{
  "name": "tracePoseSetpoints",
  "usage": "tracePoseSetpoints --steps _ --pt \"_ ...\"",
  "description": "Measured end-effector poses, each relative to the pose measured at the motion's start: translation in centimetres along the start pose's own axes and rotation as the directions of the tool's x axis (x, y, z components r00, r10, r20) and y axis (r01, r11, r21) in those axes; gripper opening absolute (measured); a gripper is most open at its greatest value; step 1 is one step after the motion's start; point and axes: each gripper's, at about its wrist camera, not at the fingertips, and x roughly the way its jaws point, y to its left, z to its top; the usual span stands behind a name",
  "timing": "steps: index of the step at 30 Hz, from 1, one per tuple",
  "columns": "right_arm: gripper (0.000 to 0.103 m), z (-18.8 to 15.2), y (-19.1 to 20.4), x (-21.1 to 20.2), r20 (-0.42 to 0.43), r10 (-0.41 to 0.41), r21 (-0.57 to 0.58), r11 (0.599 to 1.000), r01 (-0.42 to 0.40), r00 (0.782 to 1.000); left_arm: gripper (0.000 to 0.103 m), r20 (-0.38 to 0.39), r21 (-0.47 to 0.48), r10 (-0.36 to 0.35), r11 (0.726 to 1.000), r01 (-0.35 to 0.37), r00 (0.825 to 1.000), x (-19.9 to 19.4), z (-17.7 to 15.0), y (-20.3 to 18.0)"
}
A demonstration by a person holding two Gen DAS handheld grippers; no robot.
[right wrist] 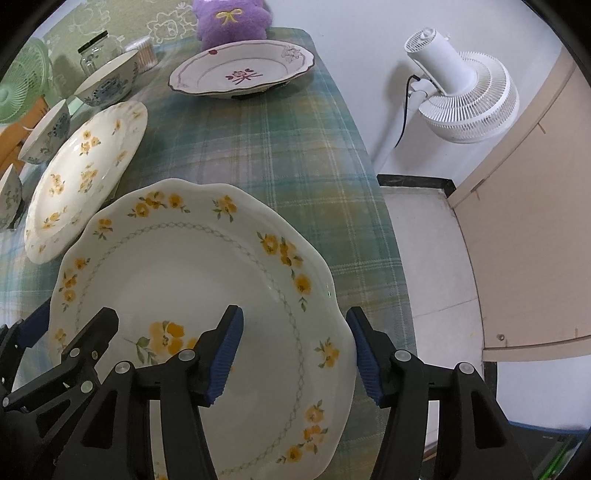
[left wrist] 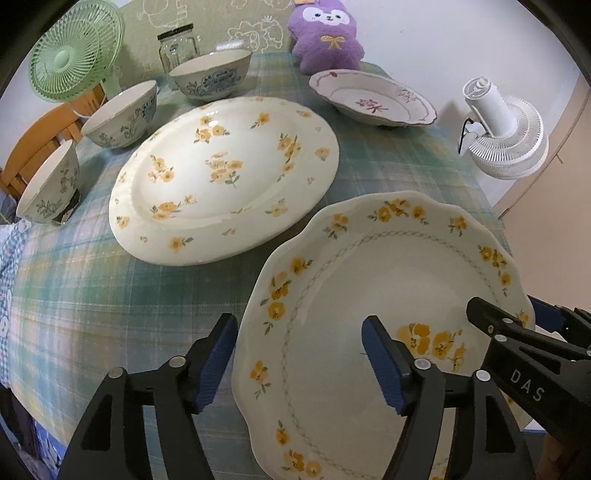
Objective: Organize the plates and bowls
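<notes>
Plaid tablecloth [left wrist: 92,295]: both hand-held grippers open, straddling scalloped plate [left wrist: 351,280] rim

Green fan [left wrist: 70,55], jar [left wrist: 179,46], purple plush [left wrist: 328,35]

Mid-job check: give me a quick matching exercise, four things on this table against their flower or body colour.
Things:
1. scalloped plate
2. far plate
3. middle bowl
4. plush toy

Colours:
A. purple body, yellow bow
B. blue flowers on the outside
C. yellow flowers with a chain ring
D. maroon flower in the centre

Pairs: 1-C, 2-D, 3-B, 4-A
</notes>
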Motion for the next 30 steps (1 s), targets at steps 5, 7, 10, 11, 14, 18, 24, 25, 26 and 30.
tracePoseSetpoints --steps 5,7,10,11,14,18,24,25,26,30 --pt "0.066 0.1 0.3 -1.6 0.052 0.002 -0.015 1.000 -0.001 0.999 0.077 0.019 0.008 0.007 1.000 -0.007 1.000 -0.7 0.2 0.0" --pt "0.071 0.1 0.6 -2.5 0.073 0.006 -0.023 1.000 -0.004 0.997 0.077 0.028 0.010 0.009 1.000 -0.010 1.000 -1.1 0.2 0.1" --pt "0.071 0.2 1.0 -3.7 0.103 0.008 -0.030 1.000 -0.005 0.995 0.077 0.051 0.010 0.018 1.000 -0.018 0.999 -2.0 0.5 0.6" --pt "0.071 0.2 1.1 -4.0 0.111 0.014 -0.027 1.000 -0.011 0.994 0.077 0.057 0.009 0.019 1.000 -0.020 0.998 -2.3 0.6 0.7" --pt "0.071 0.2 1.3 -5.2 0.141 0.028 -0.026 0.999 -0.024 0.990 0.078 0.079 0.014 0.032 0.999 -0.033 0.996 -3.3 0.8 1.1" --pt "0.071 0.4 1.7 -6.9 0.184 0.036 -0.028 0.999 -0.031 0.982 0.079 0.120 0.019 0.044 0.999 -0.046 0.992 -4.9 1.1 1.7" --pt "0.071 0.4 2.7 -9.0 0.229 0.044 -0.034 0.999 -0.038 0.972 0.080 0.161 0.022 0.045 0.999 -0.049 0.986 -6.7 1.4 2.9" --pt "0.071 0.4 2.9 -9.3 0.237 0.055 -0.035 0.998 -0.048 0.970 0.080 0.164 0.019 0.047 0.999 -0.051 0.985 -6.9 1.5 3.1" --pt "0.071 0.4 3.1 -9.6 0.243 0.070 -0.036 0.997 -0.063 0.968 0.080 0.166 0.015 0.049 0.999 -0.052 0.985 -7.1 1.6 3.4" --pt "0.071 0.4 4.4 -10.6 0.256 0.080 -0.042 0.997 -0.071 0.963 0.079 0.172 0.010 0.052 0.998 -0.055 0.984 -7.8 2.0 4.4"
